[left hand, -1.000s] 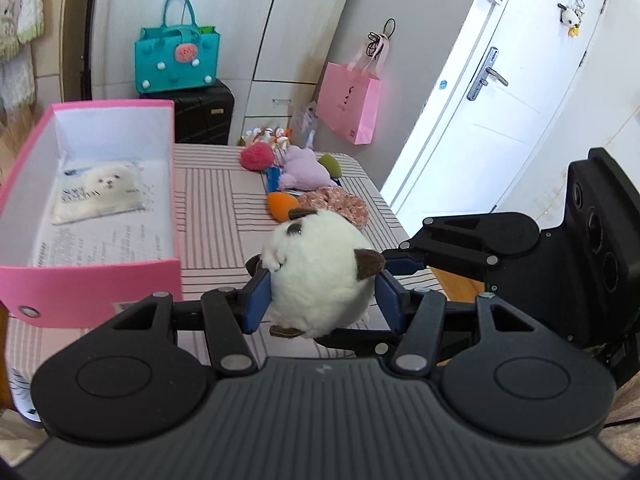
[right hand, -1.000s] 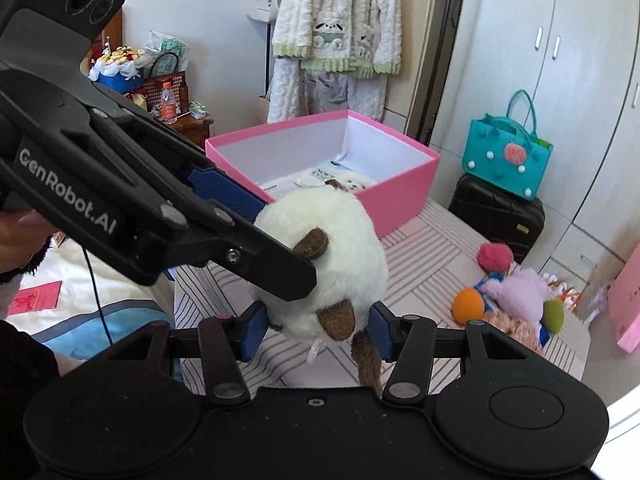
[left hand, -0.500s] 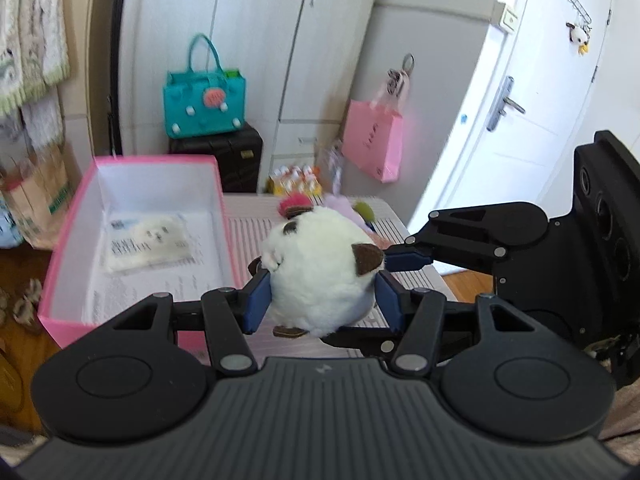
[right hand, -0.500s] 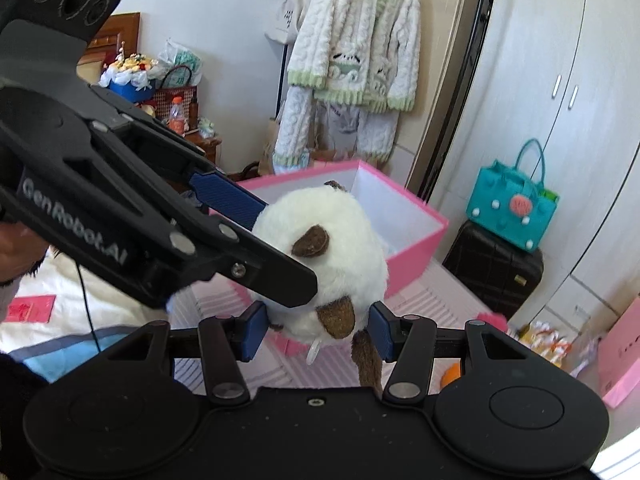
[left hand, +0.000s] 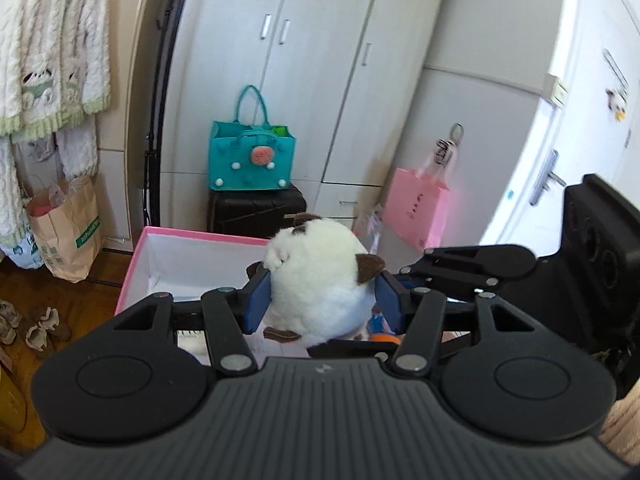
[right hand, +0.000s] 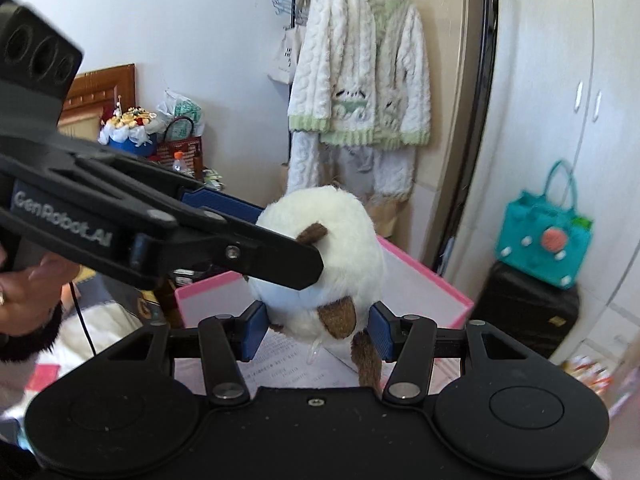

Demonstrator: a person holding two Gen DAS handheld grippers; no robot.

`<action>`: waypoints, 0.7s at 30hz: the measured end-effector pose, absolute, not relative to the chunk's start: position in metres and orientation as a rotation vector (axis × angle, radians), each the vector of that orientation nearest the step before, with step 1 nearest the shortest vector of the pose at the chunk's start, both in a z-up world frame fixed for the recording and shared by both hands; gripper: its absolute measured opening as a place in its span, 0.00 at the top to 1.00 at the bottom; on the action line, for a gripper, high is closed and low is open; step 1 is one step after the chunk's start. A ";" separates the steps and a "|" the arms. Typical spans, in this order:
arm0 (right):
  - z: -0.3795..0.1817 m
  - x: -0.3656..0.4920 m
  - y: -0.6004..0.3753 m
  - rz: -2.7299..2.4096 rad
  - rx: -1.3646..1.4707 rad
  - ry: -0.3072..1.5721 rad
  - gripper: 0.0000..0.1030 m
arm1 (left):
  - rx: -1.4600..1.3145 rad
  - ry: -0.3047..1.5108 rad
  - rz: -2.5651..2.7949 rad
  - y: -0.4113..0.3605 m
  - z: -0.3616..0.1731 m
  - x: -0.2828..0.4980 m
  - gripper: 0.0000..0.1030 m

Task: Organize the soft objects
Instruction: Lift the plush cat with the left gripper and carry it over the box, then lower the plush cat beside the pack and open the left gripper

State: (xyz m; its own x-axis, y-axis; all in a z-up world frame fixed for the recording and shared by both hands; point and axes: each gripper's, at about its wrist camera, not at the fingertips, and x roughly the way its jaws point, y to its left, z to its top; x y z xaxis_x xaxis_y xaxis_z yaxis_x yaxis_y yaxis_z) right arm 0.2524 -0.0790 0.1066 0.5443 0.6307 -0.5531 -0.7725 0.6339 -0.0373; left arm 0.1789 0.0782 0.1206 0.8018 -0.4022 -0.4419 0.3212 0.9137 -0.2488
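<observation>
A round white plush toy (left hand: 320,280) with brown ears and tail is held in the air by both grippers at once. My left gripper (left hand: 322,300) is shut on it, its blue pads pressed into the fur on both sides. My right gripper (right hand: 316,330) is shut on the same plush toy (right hand: 332,248) from another side. The toy hangs over the near edge of the open pink box (left hand: 192,256), whose white inside shows a printed sheet. In the right wrist view the pink box (right hand: 420,280) lies just behind the toy.
A teal felt bag (left hand: 252,160) sits on a black suitcase (left hand: 256,208) by the wardrobe. A pink paper bag (left hand: 416,212) hangs at the right, a brown paper bag (left hand: 64,228) stands on the floor at the left. A fleece robe (right hand: 360,76) hangs behind the box.
Both grippers have carried the plush toy up and across from the striped tabletop to over the pink box. The other toys on the table have dropped out of view. Both grips are unchanged.
</observation>
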 end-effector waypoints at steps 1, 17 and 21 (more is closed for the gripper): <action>0.103 0.263 -0.075 0.857 -0.273 0.555 0.43 | -0.178 0.514 -0.384 0.082 0.118 0.188 0.47; 0.026 0.373 -0.029 0.792 -0.335 0.766 0.44 | -0.357 0.794 -0.323 0.123 0.033 0.342 0.46; 0.019 0.368 -0.026 0.757 -0.430 0.748 0.44 | -0.392 0.869 -0.333 0.124 0.019 0.354 0.46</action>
